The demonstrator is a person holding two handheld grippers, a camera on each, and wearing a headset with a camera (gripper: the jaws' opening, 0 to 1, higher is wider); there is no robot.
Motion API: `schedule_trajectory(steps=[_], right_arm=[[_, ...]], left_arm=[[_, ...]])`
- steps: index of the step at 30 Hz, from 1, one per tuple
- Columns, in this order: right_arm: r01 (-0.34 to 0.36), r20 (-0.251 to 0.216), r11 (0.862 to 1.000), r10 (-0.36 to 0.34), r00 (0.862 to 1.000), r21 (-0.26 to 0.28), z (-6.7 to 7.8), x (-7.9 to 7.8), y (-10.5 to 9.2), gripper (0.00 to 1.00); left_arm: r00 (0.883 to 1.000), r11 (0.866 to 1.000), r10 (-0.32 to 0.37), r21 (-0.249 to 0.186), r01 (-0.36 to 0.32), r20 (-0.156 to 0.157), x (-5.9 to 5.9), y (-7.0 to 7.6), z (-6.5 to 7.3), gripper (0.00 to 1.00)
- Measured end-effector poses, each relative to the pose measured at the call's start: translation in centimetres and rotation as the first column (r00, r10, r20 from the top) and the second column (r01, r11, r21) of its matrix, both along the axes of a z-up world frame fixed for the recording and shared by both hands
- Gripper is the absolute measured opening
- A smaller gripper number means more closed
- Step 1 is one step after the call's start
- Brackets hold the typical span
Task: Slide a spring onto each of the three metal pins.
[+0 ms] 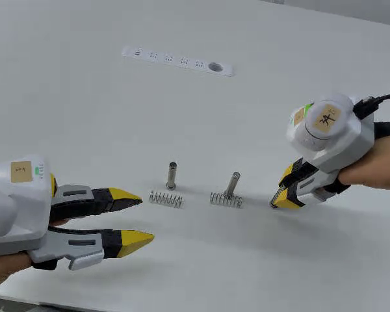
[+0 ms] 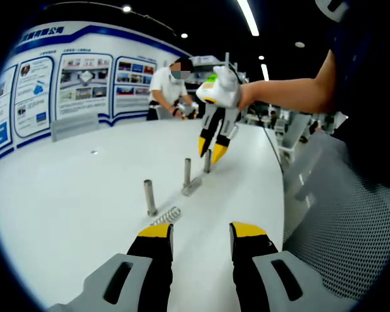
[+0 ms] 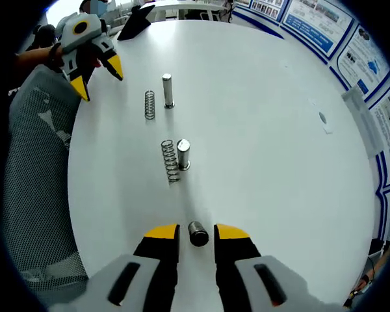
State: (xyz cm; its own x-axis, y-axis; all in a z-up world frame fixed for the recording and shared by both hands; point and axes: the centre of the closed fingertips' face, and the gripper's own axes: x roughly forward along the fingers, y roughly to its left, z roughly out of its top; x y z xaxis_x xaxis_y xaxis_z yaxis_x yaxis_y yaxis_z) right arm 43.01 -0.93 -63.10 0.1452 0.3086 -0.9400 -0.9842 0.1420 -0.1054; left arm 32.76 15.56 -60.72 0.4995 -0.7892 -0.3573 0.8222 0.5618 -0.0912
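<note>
On the tabletop (image 1: pixel 84 117), the left gripper (image 1: pixel 147 219) (jaws spread wide) sits nearest the left pin (image 1: pixel 171 175). The right gripper (image 1: pixel 283 194) holds narrow jaws around the right pin (image 3: pixel 198 234), not visibly touching it. The left spring (image 1: pixel 166 199) lies flat, its long axis left-right, end-on to the left jaws.

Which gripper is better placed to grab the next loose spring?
Left. The left gripper is open, empty and points at the nearest spring lying on the table. The right gripper stands with its jaws around the far pin.
</note>
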Motion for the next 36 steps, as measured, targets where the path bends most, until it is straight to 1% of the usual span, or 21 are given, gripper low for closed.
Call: schedule_trajectory(steps=[2,5,8,10,18,24,27,33,36], right_arm=[[-0.012,0.01,1.0,0.012,1.0,0.006,0.4,-0.1,0.4,0.22],[-0.028,0.024,0.999,0.028,0.999,0.029,0.9,-0.1,1.3,0.22],[-0.033,0.009,0.998,0.033,0.999,0.061,1.1,-0.5,2.4,0.21],[-0.038,0.005,0.997,0.038,0.999,0.07,0.9,-0.6,3.0,0.21],[-0.062,-0.024,0.996,0.064,0.998,0.069,-1.2,-1.0,4.5,0.17],[-0.086,-0.038,0.994,0.089,0.995,0.072,-2.1,-1.2,5.5,0.15],[-0.091,-0.042,0.993,0.094,0.995,0.073,-2.5,-1.1,5.8,0.15],[-0.097,-0.056,0.993,0.101,0.993,0.066,-3.4,-1.2,5.9,0.13],[-0.102,-0.058,0.993,0.105,0.993,0.064,-3.6,-1.3,5.9,0.12]], left_arm=[[1.0,1.0,-0.004,0.001,0.004,-0.001,-0.1,-0.1,-0.1,0.35],[1.0,1.0,-0.006,0.0,0.006,0.001,-0.1,-0.1,0.0,0.35],[1.0,1.0,-0.006,-0.003,0.006,0.007,0.0,-0.1,0.2,0.35],[1.0,1.0,-0.006,-0.003,0.006,0.008,0.1,-0.1,0.3,0.35],[1.0,1.0,-0.003,-0.005,0.003,0.007,-0.1,0.1,0.3,0.34],[1.0,1.0,0.002,-0.005,-0.002,0.004,0.0,0.2,0.3,0.34],[1.0,1.0,0.007,-0.008,-0.007,0.005,0.1,0.3,0.4,0.33],[1.0,1.0,0.013,-0.007,-0.013,-0.001,-0.1,0.4,0.3,0.33],[1.0,1.0,0.017,-0.006,-0.017,-0.002,-0.1,0.5,0.3,0.33]])
